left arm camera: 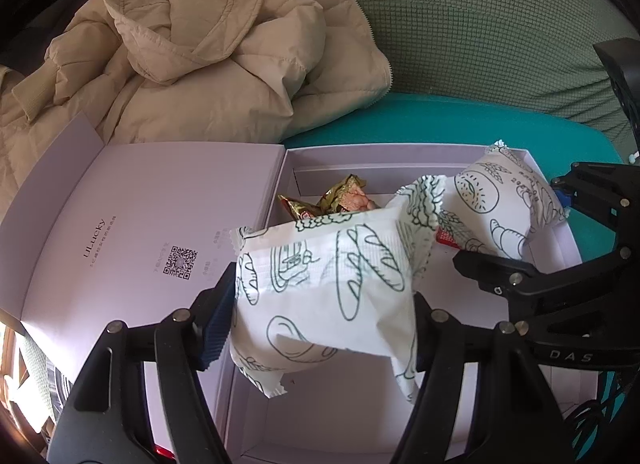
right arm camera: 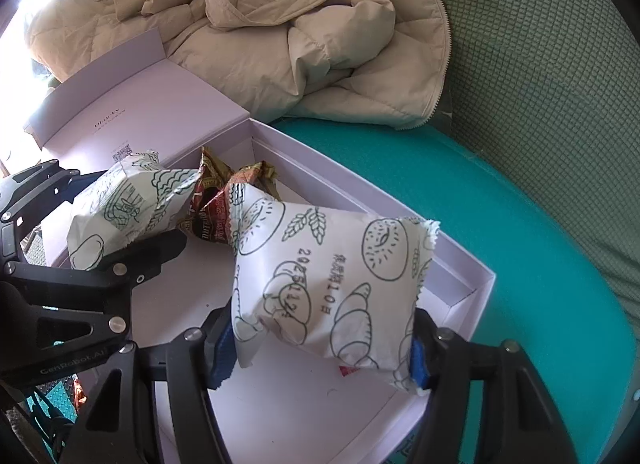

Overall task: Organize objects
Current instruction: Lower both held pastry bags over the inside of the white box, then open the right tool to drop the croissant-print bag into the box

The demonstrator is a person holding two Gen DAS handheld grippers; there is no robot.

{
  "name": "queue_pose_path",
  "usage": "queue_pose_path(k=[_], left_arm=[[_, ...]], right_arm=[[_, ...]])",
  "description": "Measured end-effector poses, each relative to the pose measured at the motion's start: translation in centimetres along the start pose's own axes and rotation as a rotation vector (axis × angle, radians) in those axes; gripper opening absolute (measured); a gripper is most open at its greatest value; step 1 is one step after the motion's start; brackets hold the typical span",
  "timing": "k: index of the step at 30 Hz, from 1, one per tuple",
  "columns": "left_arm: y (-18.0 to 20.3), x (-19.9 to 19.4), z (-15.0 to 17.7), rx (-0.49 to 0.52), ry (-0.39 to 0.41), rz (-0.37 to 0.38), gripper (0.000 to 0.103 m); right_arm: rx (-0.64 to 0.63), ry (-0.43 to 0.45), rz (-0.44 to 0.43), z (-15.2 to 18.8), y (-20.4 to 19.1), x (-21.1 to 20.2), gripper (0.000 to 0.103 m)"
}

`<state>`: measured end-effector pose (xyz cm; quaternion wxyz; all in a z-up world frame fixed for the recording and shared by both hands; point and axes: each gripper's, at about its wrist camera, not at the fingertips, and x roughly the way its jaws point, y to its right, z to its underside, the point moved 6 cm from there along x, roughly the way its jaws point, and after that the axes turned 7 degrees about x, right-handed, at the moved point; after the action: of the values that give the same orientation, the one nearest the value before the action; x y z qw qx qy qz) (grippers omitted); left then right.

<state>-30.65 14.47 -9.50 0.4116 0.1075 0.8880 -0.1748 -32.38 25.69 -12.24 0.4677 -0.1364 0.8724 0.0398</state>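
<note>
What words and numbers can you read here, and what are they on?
"ULucky": box lid.
"DAS": right gripper.
"GenRobot.AI": left gripper.
"10", with a blurred date: right bread packet.
QR code and small print on the lid: unreadable.
Snack wrapper lettering: unreadable.

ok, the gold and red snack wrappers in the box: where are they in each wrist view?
Left wrist: gold and red snack wrappers at centre, behind the left gripper's white packet.
Right wrist: upper left of centre, between both white packets.
Shared landmark: lilac box, its back wall behind them.

Box floor [right arm camera: 280, 404] lies bare below; red-gold wrappers [right arm camera: 216, 200] crowd its far end.
</note>
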Motion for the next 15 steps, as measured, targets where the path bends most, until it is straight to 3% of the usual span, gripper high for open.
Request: queue_pose_path(k=[7, 15], left_arm=[[0.2, 0.0, 0.1, -0.011, -0.015, 0.012, 0.072], [-0.2, -0.4, 0.6, -0.048, -0.031, 0.011, 0.081]], right_arm=[[0.023, -0.047, 0.025, 0.8, 0.6, 1.0, 0.071], [0.029, -0.030, 0.068, 1.1, 0.9, 1.2, 0.081]])
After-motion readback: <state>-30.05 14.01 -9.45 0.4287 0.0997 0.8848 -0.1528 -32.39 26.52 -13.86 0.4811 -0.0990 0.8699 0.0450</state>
